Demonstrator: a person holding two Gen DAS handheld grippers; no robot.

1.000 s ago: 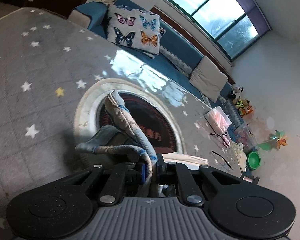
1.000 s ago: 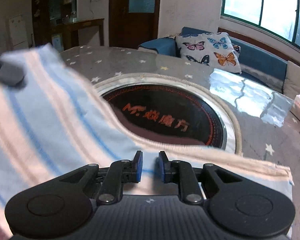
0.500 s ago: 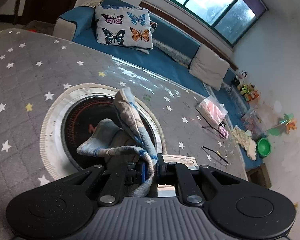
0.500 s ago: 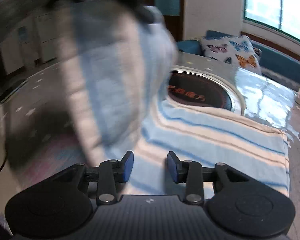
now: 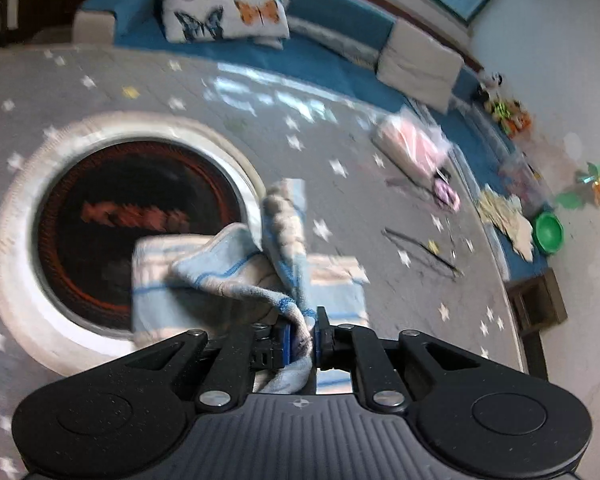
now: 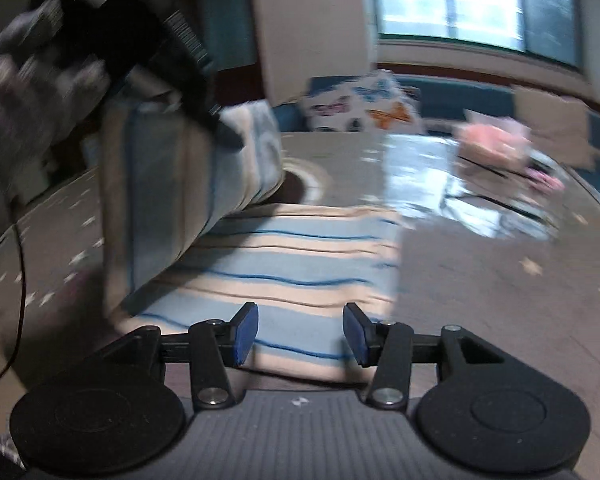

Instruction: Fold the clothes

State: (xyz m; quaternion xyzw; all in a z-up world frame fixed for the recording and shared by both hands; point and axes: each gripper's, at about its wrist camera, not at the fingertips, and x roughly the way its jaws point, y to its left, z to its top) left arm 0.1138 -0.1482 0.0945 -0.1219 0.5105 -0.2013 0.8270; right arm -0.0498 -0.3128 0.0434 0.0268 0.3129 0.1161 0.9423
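A blue, cream and tan striped cloth (image 6: 300,264) lies partly flat on the grey star-patterned table (image 6: 480,300). My left gripper (image 5: 302,328) pinches a bunched edge of the cloth (image 5: 228,264) between its blue pads, and its jaws are starting to open. In the right wrist view that gripper shows as a dark blur (image 6: 172,60) at upper left, with the lifted flap (image 6: 160,200) hanging from it over the flat part. My right gripper (image 6: 300,332) hovers above the cloth's near edge, jaws opening with nothing between them.
A round black inset with a white ring (image 5: 140,216) sits in the table beside the cloth. A pink bag (image 5: 412,148) and small items lie at the far right. A blue sofa with a butterfly pillow (image 5: 220,0) stands behind. A cable (image 6: 18,280) hangs at left.
My left gripper has carried the pinched edge across, over the flat part of the cloth. My right gripper's jaws have widened and it has drawn back to the cloth's near edge.
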